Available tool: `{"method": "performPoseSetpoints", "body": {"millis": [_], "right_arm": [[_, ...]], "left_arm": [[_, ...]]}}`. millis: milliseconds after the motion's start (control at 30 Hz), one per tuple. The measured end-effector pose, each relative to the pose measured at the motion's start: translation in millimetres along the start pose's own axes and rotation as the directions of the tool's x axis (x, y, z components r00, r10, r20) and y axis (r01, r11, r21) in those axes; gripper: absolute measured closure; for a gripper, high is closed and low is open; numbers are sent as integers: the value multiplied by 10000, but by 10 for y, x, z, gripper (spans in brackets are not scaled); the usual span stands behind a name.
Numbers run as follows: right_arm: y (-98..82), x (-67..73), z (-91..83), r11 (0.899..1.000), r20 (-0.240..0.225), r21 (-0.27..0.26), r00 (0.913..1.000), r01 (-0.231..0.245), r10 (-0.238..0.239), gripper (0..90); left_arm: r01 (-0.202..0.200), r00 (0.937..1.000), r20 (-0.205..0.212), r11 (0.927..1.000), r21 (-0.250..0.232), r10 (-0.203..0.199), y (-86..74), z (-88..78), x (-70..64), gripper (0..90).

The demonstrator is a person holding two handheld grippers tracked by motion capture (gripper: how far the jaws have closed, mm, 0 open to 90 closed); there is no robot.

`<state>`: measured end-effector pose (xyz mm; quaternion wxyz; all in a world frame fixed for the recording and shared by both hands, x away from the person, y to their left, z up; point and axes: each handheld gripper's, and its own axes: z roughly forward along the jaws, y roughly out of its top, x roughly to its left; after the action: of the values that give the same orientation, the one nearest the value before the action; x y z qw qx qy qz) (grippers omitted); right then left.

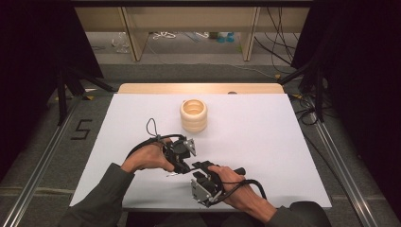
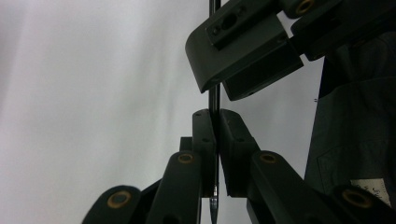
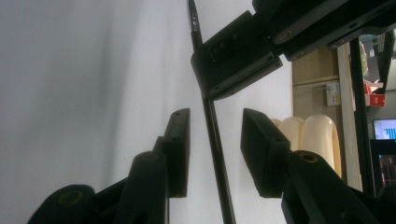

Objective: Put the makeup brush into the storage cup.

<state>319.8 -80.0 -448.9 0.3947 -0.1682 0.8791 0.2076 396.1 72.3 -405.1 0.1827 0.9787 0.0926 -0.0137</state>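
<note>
On the white tabletop [image 1: 265, 142], seen from the high view, the person's two hands meet near the front edge, at about 6 o'clock from the cream ribbed holder [image 1: 193, 115] that stands upright well apart from them toward the far side. The left gripper [image 1: 183, 166] points toward 4 o'clock and the right gripper [image 1: 197, 166] toward 10 o'clock, so their tips come together.

In the left gripper view, the left gripper [image 2: 215, 140] has its fingers [image 2: 203, 140] pressed together on a thin dark rod [image 2: 214, 98], which runs straight up between them and passes beside the other gripper's finger at 1 o'clock.

In the right gripper view, the right gripper [image 3: 212, 140] stands part open; its fingers [image 3: 180, 140] flank the thin dark rod [image 3: 212, 135] with white tabletop showing on both sides, so they do not press on it. The cream ribbed holder [image 3: 310, 135] shows behind at 3 o'clock.
</note>
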Motion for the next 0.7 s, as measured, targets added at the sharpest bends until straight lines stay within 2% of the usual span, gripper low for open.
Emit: {"method": "performPoseSetpoints", "body": {"millis": [33,67,100,133,167,200,233,333,633,700], "right_arm": [[-4,21,4,9999,377,-30,9992,-120,121,648],[2,22,-12,9998,503,174,9987,-88,79,652],[-1,9,-2,9998,485,90,9987,158,-162,657],[5,22,2,9999,467,127,9989,38,-44,661],[9,7,11,9993,427,55,9984,369,-371,665],[12,17,6,9993,463,162,9984,328,-336,668],[12,47,1,9994,452,331,9989,61,-76,670],[13,49,6,9990,328,396,9993,184,-197,678],[20,46,-7,9989,402,408,9988,249,-265,722],[21,35,-2,9986,400,374,9984,386,-401,733]], "left_arm": [[1,10000,4,10000,13,-1,1,2,-1,848],[-16,10000,0,10000,52,16,2,2,2,848],[-28,10000,-5,10000,55,28,0,1,2,848],[-23,10000,-10,10000,19,23,-2,-1,1,848],[-49,10000,-6,10000,28,49,-2,-4,1,848],[-56,10000,8,10000,14,56,-3,-6,-1,848],[-71,10000,19,10000,5,71,-4,-6,-4,848],[-57,10000,40,10000,-4,57,-2,-7,-8,848],[-107,9999,45,9999,16,107,10,-5,-16,848],[-127,9999,52,9999,31,127,11,-7,-17,848]]}}
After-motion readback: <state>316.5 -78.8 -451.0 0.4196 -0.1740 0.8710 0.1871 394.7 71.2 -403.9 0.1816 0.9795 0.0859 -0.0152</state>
